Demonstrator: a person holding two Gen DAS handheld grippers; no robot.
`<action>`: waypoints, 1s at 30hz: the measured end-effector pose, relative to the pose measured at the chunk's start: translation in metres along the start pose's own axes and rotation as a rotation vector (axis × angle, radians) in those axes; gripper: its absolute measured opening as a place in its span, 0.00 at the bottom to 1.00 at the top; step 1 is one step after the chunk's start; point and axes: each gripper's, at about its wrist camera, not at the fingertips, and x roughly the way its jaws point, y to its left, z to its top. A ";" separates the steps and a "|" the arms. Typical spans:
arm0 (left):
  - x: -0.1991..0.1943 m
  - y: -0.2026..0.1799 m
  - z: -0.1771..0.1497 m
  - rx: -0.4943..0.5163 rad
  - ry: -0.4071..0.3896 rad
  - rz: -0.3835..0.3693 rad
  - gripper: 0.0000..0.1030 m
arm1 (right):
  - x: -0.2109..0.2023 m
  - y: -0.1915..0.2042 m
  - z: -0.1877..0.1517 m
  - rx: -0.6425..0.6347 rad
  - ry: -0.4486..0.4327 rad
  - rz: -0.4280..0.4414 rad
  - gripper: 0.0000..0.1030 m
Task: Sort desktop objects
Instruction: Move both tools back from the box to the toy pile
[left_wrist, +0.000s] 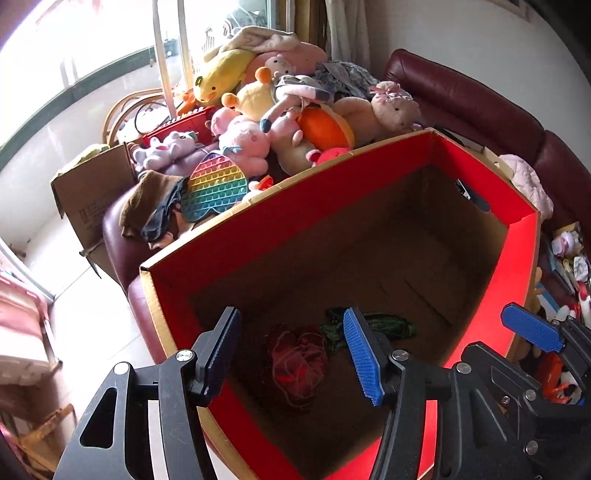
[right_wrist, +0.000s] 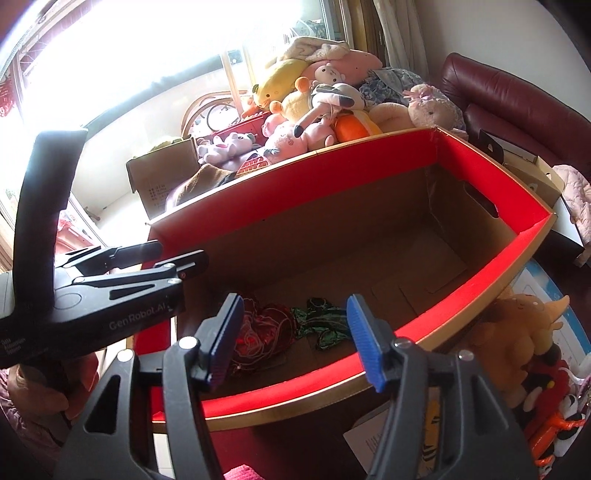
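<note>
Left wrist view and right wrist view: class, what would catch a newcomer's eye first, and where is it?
A big cardboard box with a bright red inner rim fills the middle, nearly empty except a red bundle and a green bundle on its floor. Behind it, a heap of plush toys covers the dark red sofa. Both grippers, left and right, hang open over the box.

The left gripper (left_wrist: 291, 350) hangs over a big red box (left_wrist: 369, 206) with its jaws apart — nothing between them. Down inside lie a red pouch (left_wrist: 297, 363) and a green pouch (left_wrist: 388, 323), close together.
</note>
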 end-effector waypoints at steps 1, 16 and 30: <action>-0.001 -0.002 -0.001 0.004 -0.001 0.000 0.57 | -0.002 -0.001 -0.001 0.003 -0.003 0.000 0.58; -0.036 -0.044 -0.003 0.088 -0.069 -0.019 0.57 | -0.050 -0.036 -0.023 0.102 -0.081 -0.030 0.59; -0.056 -0.151 -0.038 0.305 -0.079 -0.147 0.57 | -0.109 -0.107 -0.103 0.227 -0.100 -0.174 0.63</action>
